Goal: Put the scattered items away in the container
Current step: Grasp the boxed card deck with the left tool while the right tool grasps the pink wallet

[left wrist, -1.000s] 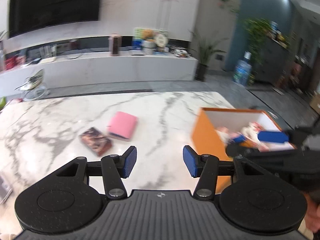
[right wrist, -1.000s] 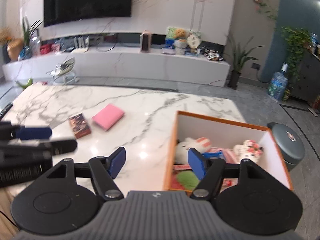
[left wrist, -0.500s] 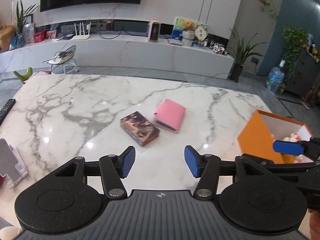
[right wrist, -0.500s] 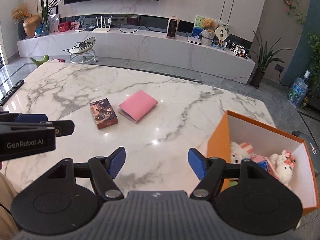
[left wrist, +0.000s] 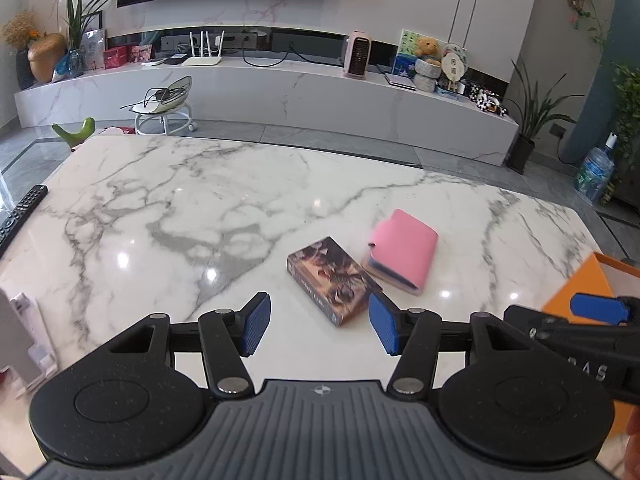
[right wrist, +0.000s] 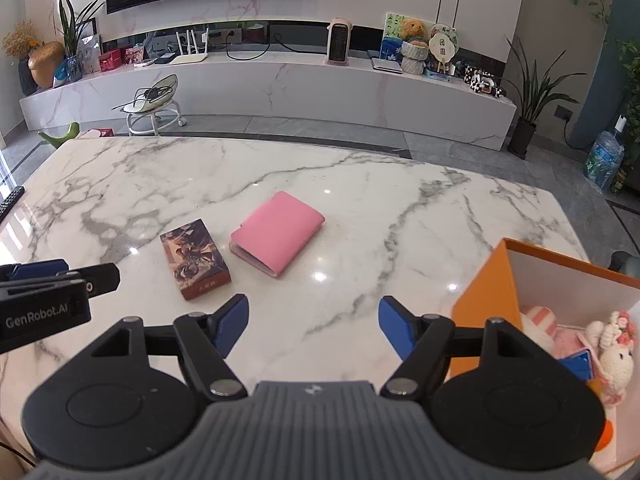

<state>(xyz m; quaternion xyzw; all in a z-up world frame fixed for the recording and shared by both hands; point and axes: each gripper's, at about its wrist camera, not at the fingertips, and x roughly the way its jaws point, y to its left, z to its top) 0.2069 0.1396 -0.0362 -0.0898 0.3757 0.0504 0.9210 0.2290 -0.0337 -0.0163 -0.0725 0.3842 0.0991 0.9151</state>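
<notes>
With both hand-held grippers empty — the left hand-held gripper (left wrist: 316, 330) spread, the right hand-held gripper (right wrist: 312, 326) opening — the card box (left wrist: 332, 280) and pink wallet (left wrist: 402, 254) are lying just ahead, the left one best straddling the box's narrow sides squarely.

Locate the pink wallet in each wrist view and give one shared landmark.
Left wrist view: the pink wallet lies right of centre on the marble table, just beyond the left gripper's right fingertip.
Right wrist view: the wallet lies slightly left of centre.
Shared landmark: the illustrated card box, immediately left of the wallet in both.
</notes>
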